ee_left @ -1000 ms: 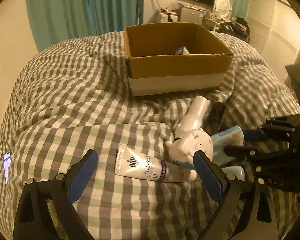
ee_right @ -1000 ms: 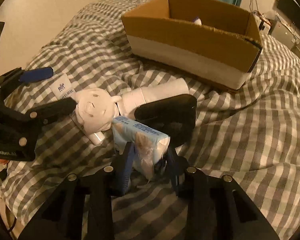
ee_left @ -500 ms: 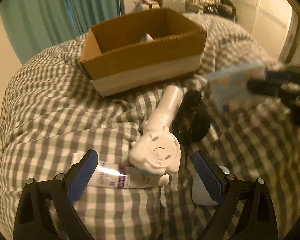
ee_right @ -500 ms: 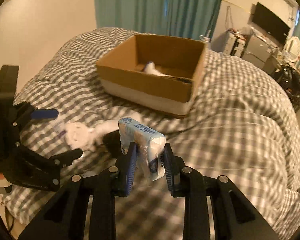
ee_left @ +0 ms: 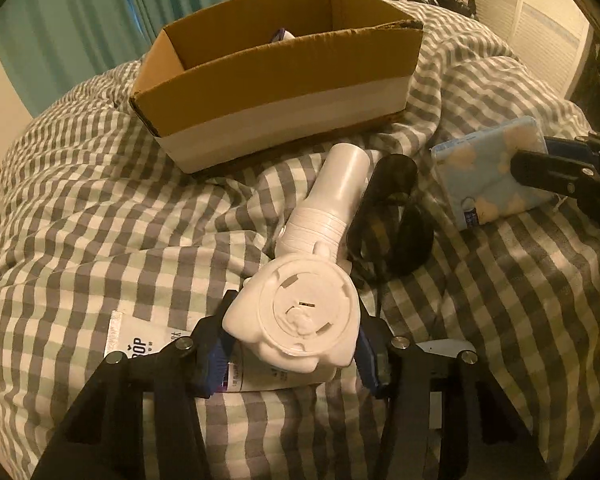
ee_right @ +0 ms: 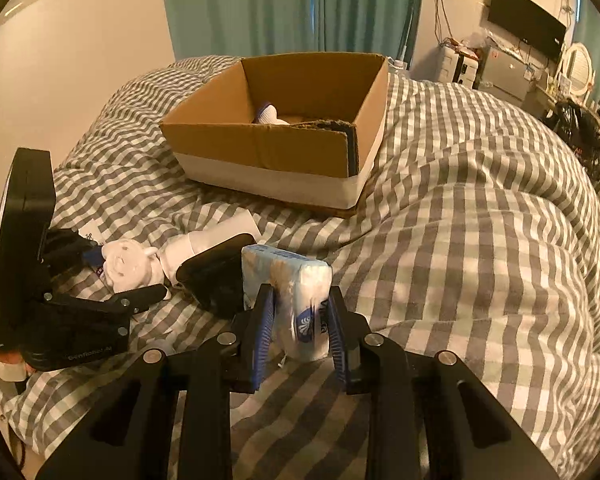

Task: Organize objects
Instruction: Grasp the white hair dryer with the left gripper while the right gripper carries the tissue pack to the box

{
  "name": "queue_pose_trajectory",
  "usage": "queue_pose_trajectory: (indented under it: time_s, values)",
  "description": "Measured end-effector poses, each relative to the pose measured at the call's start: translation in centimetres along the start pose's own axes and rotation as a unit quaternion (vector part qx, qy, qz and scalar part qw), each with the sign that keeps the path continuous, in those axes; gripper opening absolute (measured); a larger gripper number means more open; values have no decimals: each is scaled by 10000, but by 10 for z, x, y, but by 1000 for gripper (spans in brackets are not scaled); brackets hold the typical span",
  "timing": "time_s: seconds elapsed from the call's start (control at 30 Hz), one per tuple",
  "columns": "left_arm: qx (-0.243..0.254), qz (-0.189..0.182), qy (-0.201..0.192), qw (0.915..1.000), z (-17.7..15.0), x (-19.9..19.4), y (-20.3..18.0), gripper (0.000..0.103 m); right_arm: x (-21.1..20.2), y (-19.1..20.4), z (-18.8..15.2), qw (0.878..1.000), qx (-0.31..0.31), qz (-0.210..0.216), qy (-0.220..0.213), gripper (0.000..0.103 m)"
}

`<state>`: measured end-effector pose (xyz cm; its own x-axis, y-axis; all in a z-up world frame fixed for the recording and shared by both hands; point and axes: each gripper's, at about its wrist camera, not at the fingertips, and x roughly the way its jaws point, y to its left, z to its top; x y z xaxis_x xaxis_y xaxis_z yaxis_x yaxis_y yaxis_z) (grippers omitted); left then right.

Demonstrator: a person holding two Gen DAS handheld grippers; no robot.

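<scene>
My left gripper [ee_left: 292,356] is shut on the round bear-shaped head of a white handheld fan [ee_left: 296,316], whose handle [ee_left: 340,184] points toward the cardboard box [ee_left: 280,92]. The fan also shows in the right wrist view [ee_right: 128,266]. My right gripper [ee_right: 300,332] is shut on a light blue tissue pack [ee_right: 296,284] and holds it above the bed; the pack shows at the right of the left wrist view [ee_left: 492,172]. The box [ee_right: 276,148] holds a small white and purple item [ee_right: 268,114].
A white BOP tube [ee_left: 148,340] lies under the fan head. A black glasses case [ee_left: 392,216] lies beside the fan handle, also in the right wrist view [ee_right: 216,276]. The grey checked duvet [ee_right: 480,220] covers the bed. Teal curtains hang behind.
My left gripper has closed on the fan's head. My right gripper has lifted the tissue pack off the bed and away from the pile.
</scene>
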<state>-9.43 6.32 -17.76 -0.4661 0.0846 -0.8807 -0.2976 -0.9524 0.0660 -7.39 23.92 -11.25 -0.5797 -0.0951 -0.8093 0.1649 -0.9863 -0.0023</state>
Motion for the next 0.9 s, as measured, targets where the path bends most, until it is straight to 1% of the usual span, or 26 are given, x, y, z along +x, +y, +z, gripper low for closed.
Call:
queue_pose_trajectory:
  time_s: [0.1, 0.33, 0.5, 0.6, 0.67, 0.73, 0.8, 0.9]
  values:
    - [-66, 54, -122, 9999, 0, -10, 1, 53, -8, 6, 3, 9999, -102, -73, -69, 24]
    - [-117, 83, -577, 9982, 3, -53, 5, 53, -46, 19, 16, 9988, -128, -171, -451, 22]
    - [-266, 99, -823, 9962, 10, -82, 18, 52, -82, 30, 28, 9956, -195, -200, -897, 21]
    - [-389, 111, -1104, 9931, 29, -107, 32, 52, -103, 35, 45, 9926, -311, -228, -1153, 21]
    - [-396, 180, -1251, 9912, 40, -119, 38, 52, -110, 37, 59, 9914, -369, -271, -1228, 21]
    - [-407, 167, -1398, 9892, 58, -131, 46, 52, -113, 39, 76, 9903, -423, -298, -1291, 21]
    - [-449, 138, -1477, 9879, 76, -136, 57, 52, -112, 39, 93, 9896, -461, -338, -1321, 21]
    - [-505, 120, -1525, 9869, 102, -135, 66, 52, -104, 36, 115, 9894, -455, -339, -1338, 21]
